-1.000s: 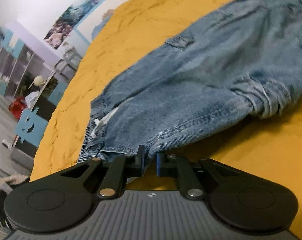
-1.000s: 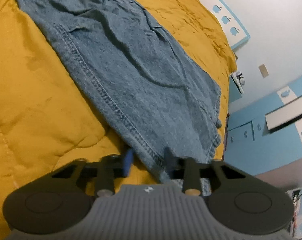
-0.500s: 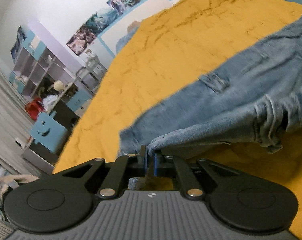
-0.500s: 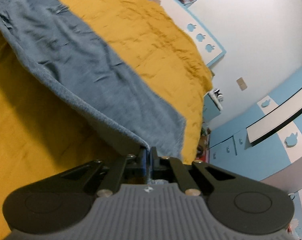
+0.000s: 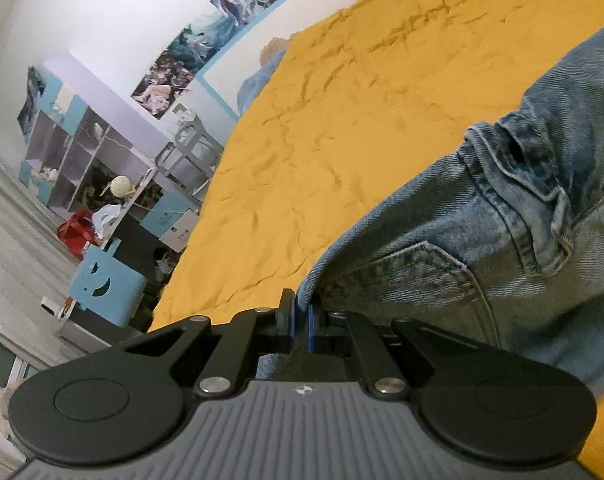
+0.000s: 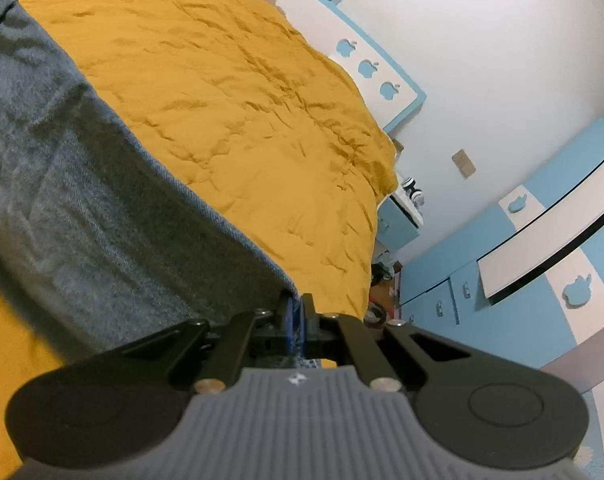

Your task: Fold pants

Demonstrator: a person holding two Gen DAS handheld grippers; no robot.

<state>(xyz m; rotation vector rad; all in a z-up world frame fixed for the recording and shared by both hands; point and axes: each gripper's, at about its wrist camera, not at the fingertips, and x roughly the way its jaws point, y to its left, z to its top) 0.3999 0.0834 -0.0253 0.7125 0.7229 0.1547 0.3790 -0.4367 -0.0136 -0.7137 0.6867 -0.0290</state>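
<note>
Blue denim pants (image 5: 482, 240) are lifted off a yellow bedspread (image 5: 342, 120). My left gripper (image 5: 300, 316) is shut on the pants' waist edge beside a back pocket; the cloth stretches away to the right. My right gripper (image 6: 298, 312) is shut on the pants (image 6: 82, 208) at a leg end; the cloth stretches away to the left and up, its inner side facing the camera. Both pinched corners are held above the bedspread (image 6: 242, 100).
A white and blue headboard (image 6: 374, 64) runs behind the bed. Shelves and a blue stool (image 5: 106, 280) stand left of the bed. Blue cabinets (image 6: 502, 280) and a small nightstand (image 6: 398, 220) stand right of the bed.
Both grippers closed on the pants' edges and lifted them off the bed. The cloth has risen and swung toward the far side, and more bare bedspread shows.
</note>
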